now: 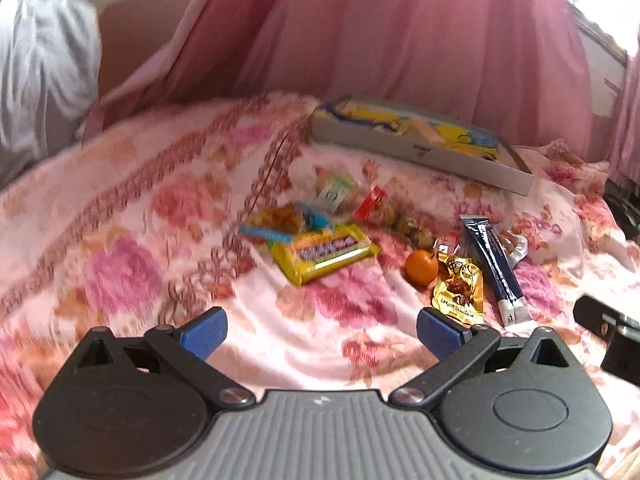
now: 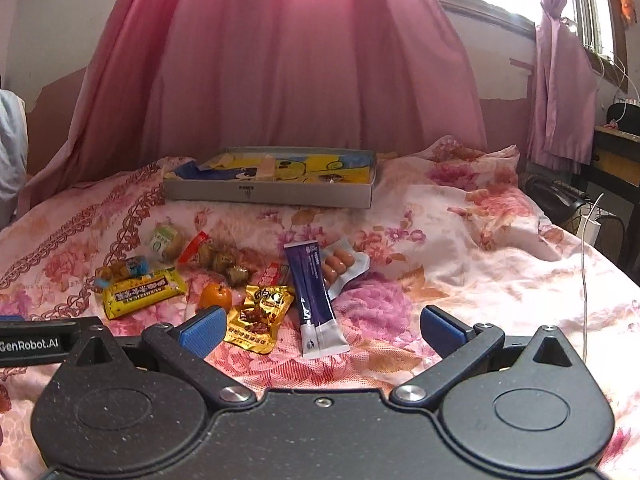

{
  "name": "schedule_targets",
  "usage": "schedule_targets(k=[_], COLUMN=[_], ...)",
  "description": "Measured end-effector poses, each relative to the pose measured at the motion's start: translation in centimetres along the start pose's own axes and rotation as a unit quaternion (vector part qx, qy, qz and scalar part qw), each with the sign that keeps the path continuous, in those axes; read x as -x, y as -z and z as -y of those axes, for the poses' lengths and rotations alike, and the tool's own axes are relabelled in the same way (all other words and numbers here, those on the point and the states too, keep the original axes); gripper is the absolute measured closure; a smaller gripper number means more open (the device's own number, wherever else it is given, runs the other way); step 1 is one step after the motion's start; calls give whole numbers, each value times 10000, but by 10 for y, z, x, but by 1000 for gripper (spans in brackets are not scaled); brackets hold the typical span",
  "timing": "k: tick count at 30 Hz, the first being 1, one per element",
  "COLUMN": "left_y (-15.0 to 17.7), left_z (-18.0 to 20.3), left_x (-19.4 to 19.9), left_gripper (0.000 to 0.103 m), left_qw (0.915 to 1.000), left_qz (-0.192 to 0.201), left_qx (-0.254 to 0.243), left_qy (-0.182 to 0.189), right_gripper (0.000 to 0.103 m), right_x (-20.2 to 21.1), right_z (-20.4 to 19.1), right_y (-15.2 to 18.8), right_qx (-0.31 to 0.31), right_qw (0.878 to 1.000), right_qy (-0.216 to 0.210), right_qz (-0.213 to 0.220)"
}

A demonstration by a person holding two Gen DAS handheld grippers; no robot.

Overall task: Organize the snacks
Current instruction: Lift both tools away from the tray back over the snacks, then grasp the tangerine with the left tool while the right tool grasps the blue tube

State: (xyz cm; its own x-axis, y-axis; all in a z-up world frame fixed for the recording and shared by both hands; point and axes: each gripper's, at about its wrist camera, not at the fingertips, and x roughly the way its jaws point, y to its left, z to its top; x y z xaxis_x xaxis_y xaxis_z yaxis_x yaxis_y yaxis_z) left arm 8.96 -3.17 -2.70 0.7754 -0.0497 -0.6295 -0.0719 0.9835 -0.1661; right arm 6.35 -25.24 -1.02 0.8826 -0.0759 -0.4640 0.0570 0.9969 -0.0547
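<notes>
Both my grippers, left [image 1: 320, 330] and right [image 2: 320, 330], gape empty over crinkly foil packets [image 2: 258, 318], round orange [image 2: 216, 297], flat cardboard tray [image 2: 272, 194].

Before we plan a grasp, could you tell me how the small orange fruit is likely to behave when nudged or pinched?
The orange fruit looks round, so it may roll on the soft floral bedspread. Its skin seems smooth, so it might slip from the pads.

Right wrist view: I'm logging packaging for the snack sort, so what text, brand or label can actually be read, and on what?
"GenRobot.AI": white letters on the black left tool at the left edge.
Yellow bar wrapper: dark band of print, too small to read.
Gold pouch: print unreadable.
Purple stick pack: small white print, unreadable.
Grey box: small dark mark on its front wall, unreadable.
</notes>
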Motion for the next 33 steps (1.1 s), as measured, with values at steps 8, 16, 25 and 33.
schedule_targets(k=[8, 16, 25, 33], left_y=[-1, -6, -26, -44], left_z=[-2, 3, 11, 25], left_x=[-6, -18, -47, -79], left_gripper=[0, 0, 0, 0], left_qw=[9997, 9991, 9970, 9957], left_qz=[-171, -288, -384, -596], left_qx=[109, -68, -462, -708], left_qy=[-111, -316, -487, 86], right_gripper=[1, 1, 1, 1], right_x=[-6, -15, -34, -87], right_z=[0, -1, 13, 23], right_y=[-1, -5, -22, -34], right_qx=[-8, -14, -156, 328], right_qw=[9998, 9985, 9935, 9914], right_qy=[-10, -291, -963, -1140], right_qz=[-180, -458, -586, -543])
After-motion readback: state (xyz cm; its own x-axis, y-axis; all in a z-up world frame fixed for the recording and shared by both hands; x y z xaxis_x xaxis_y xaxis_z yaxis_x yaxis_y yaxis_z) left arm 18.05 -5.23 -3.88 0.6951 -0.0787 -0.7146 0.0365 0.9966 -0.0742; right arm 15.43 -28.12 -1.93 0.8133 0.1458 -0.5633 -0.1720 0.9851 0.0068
